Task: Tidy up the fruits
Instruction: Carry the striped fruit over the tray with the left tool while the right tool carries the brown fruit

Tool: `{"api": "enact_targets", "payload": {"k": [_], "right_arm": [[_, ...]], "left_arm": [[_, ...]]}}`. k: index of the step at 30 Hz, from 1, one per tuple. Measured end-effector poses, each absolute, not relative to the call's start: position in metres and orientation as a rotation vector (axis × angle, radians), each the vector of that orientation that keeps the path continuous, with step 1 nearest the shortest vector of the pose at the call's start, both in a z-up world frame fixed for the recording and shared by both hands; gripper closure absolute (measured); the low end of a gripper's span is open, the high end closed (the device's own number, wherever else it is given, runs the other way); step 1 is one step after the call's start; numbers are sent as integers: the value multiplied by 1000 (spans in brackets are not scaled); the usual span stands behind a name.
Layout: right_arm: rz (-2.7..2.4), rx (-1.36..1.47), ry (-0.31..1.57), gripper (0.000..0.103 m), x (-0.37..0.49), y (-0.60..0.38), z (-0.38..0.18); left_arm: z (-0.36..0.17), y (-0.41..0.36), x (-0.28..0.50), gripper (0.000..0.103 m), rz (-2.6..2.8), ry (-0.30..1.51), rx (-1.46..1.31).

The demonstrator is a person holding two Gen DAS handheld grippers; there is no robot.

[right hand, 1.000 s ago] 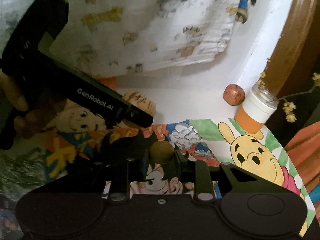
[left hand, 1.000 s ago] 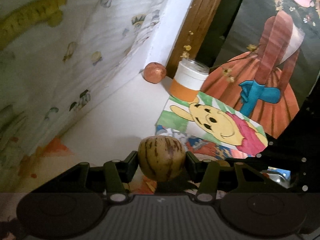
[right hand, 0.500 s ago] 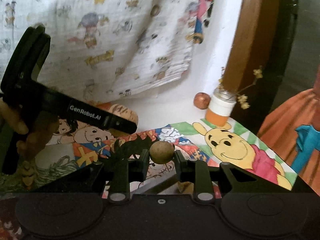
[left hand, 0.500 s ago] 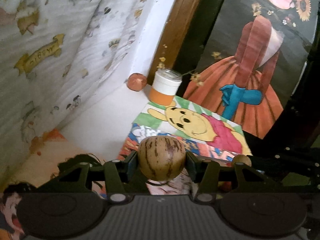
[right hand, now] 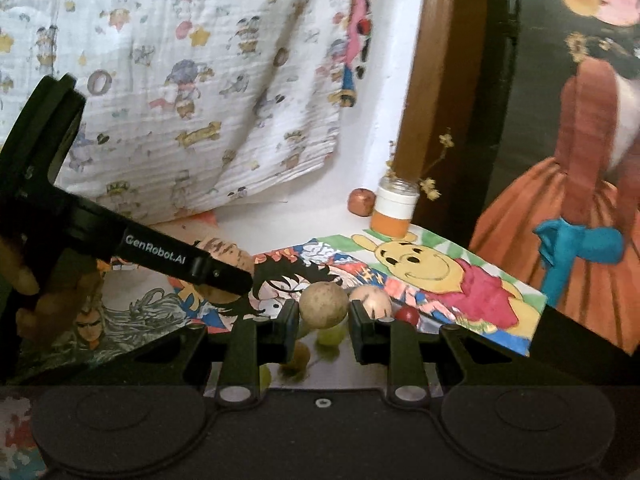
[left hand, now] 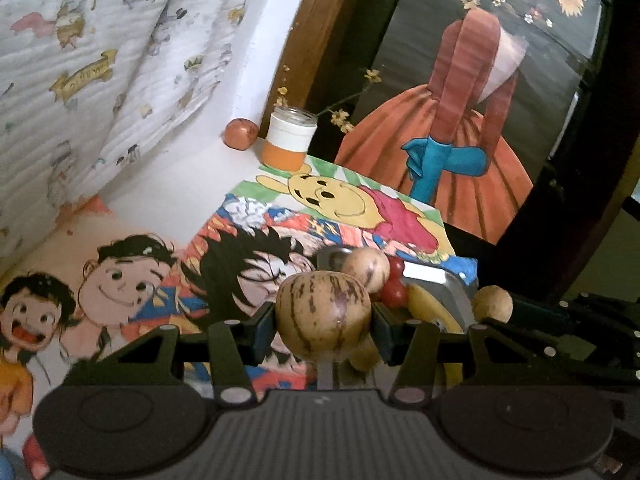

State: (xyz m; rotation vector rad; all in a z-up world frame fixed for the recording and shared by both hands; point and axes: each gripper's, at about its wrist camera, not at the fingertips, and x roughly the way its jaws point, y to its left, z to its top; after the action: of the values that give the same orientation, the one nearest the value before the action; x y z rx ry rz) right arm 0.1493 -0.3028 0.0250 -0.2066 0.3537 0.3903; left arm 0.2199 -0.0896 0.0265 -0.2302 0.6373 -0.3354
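Note:
My left gripper (left hand: 324, 316) is shut on a yellow-brown striped fruit (left hand: 320, 312), held above cartoon drawings. Just behind it a metal tray (left hand: 452, 280) holds another striped fruit (left hand: 366, 266), red berries (left hand: 394, 294) and a banana (left hand: 428, 308). My right gripper (right hand: 324, 308) is shut on a small round brown fruit (right hand: 324, 304) over that tray (right hand: 360, 380), where a green grape (right hand: 332, 336) and a red berry (right hand: 407, 314) lie. In the right wrist view, the left gripper's fingers (right hand: 180, 258) cross the left side with the striped fruit (right hand: 224, 250) between them.
A reddish fruit (left hand: 240, 134) and an orange-and-white jar (left hand: 288, 144) with dried flowers stand in the back corner. Patterned cloth (left hand: 100, 80) hangs on the left. A painting of an orange dress (left hand: 460, 140) leans at the right. Drawings (left hand: 340, 204) cover the table.
Both views have shifted: the jar and reddish fruit look farther off, and the tray of fruit has come into sight below. Each gripper keeps its fruit.

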Motion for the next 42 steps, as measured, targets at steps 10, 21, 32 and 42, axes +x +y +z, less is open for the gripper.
{"api": "enact_targets", "payload": {"k": [10, 21, 32, 42], "right_arm": [[278, -79, 347, 74, 106, -318, 5], [148, 4, 357, 74, 81, -320, -12], [138, 44, 420, 74, 76, -314, -30], [121, 79, 447, 74, 78, -318, -35]], "left_arm": [[25, -108, 179, 48, -334, 609, -189], [8, -120, 163, 48, -348, 656, -163], [-4, -129, 158, 48, -362, 698, -130], [-8, -131, 159, 47, -365, 717, -127]]}}
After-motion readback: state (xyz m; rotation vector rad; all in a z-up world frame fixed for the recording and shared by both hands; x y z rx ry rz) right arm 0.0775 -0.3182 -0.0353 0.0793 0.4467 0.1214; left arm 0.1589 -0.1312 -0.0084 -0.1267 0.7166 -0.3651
